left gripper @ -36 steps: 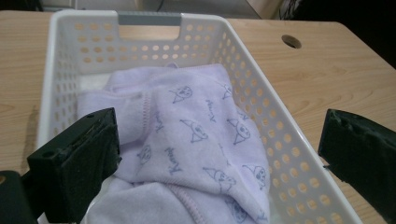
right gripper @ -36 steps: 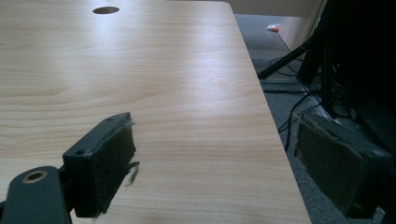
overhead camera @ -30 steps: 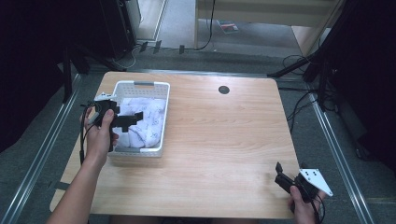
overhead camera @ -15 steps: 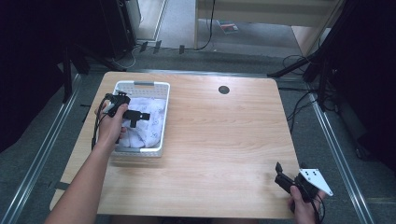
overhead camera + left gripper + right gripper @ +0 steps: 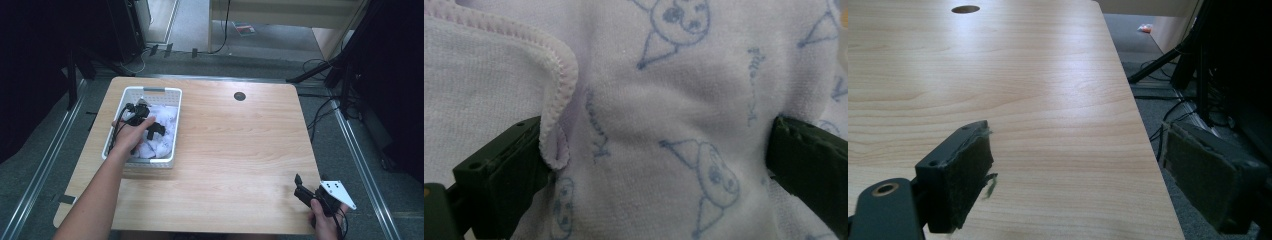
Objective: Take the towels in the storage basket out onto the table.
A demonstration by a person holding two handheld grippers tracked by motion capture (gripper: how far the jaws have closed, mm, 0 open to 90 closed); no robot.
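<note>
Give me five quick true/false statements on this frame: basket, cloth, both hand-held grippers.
1. The left hand-held gripper is down inside the white basket. True.
2. Its jaws stand open with a fold of pale printed cloth bulging between them. True.
3. The cloth is plain, with no pattern. False: it carries blue cartoon figures and script, and has a stitched pinkish hem.
4. The right hand-held gripper is shut on a corner of cloth. False: its jaws are open with nothing between them, over the table near its front right corner.
5. The basket sits at the table's right edge. False: it sits on the left side, toward the far edge.
</note>
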